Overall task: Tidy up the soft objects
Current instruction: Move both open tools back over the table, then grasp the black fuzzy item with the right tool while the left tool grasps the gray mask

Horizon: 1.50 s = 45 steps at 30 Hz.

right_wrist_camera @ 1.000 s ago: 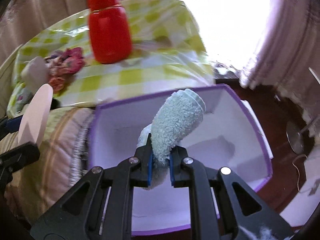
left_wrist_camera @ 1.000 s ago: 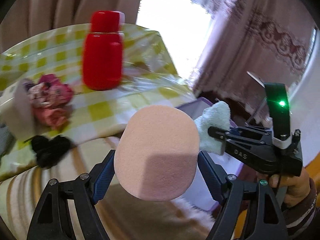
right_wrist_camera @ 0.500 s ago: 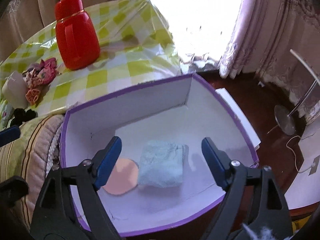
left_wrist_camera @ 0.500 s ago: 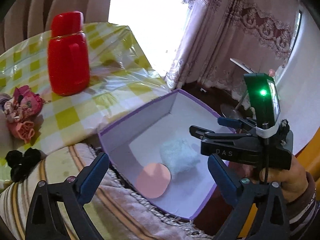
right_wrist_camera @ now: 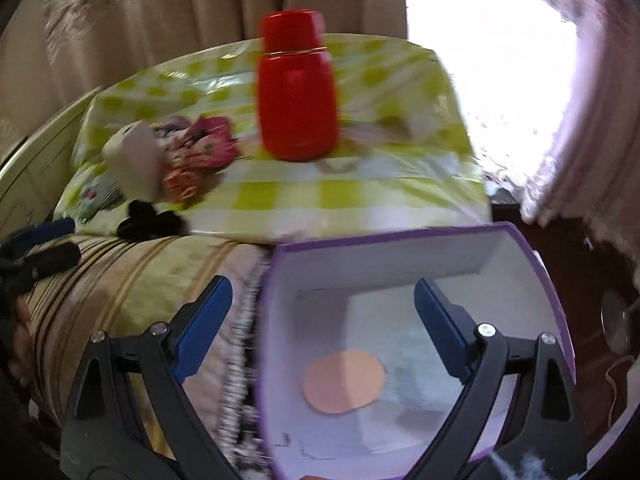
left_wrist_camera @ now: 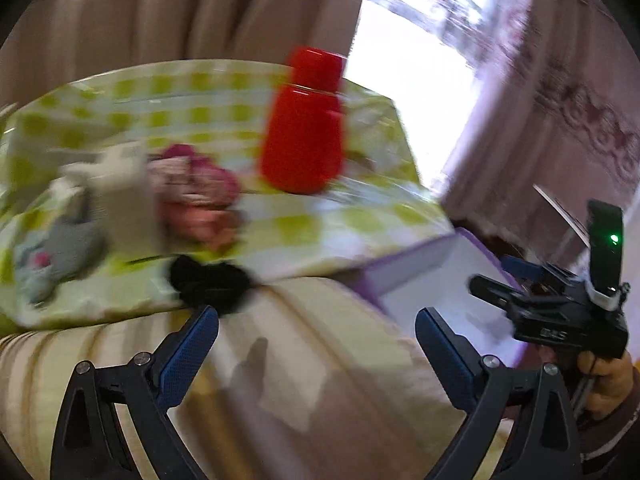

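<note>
Where right wrist looks, sponge (right_wrist_camera: 343, 376) in box (right_wrist_camera: 400, 256) (left misses it)

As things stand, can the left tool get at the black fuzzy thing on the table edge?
Probably yes. The left tool is open and empty, aimed toward the black fuzzy thing, which lies just beyond its left finger with nothing between them. The view is blurred, so the exact gap is unclear.

Beige curtains (right_wrist_camera: 168, 20), a glaring bright window (right_wrist_camera: 480, 60), pink lace drapes (left_wrist_camera: 560, 112), dark wooden floor (right_wrist_camera: 568, 252).
</note>
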Each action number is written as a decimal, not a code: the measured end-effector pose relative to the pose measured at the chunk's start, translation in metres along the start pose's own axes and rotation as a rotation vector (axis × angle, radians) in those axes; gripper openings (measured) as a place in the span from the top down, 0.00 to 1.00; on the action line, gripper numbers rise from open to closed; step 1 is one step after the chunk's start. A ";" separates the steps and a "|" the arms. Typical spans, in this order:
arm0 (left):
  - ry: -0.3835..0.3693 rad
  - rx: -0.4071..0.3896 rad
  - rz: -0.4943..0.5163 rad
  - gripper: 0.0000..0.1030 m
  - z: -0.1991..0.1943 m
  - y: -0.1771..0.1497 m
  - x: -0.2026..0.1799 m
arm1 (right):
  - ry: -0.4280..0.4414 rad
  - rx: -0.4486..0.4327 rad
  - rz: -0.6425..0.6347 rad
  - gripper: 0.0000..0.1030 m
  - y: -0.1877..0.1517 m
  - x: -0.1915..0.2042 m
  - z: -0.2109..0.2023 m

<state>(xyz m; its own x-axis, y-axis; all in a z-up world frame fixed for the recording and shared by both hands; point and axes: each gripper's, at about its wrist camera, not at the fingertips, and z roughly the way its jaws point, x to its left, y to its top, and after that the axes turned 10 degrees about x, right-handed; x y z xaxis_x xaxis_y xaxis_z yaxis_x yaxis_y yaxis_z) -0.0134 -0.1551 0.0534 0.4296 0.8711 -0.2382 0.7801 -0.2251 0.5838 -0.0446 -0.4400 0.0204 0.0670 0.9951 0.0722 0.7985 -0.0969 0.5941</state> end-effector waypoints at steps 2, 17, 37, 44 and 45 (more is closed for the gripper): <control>0.032 -0.023 -0.048 0.03 -0.011 -0.006 0.025 | 0.026 0.011 -0.039 0.09 0.003 0.019 0.002; 0.235 -0.121 -0.264 0.03 -0.064 -0.039 0.148 | 0.165 0.049 -0.222 0.09 0.040 0.130 0.020; 0.280 -0.063 -0.400 0.03 -0.047 0.002 0.232 | 0.223 0.244 -0.312 0.09 0.067 0.219 0.106; 0.279 -0.100 -0.382 0.05 -0.036 0.039 0.249 | 0.197 0.297 -0.314 0.09 0.072 0.229 0.133; 0.267 -0.106 -0.380 0.06 -0.033 0.047 0.252 | 0.196 0.299 -0.312 0.09 0.072 0.231 0.135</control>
<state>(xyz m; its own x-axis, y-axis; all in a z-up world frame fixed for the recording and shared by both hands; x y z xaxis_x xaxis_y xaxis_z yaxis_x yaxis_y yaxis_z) 0.1166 0.0686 0.0464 -0.0198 0.9680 -0.2500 0.8027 0.1645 0.5733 0.1095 -0.2151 -0.0281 -0.2946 0.9510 0.0935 0.9017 0.2443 0.3566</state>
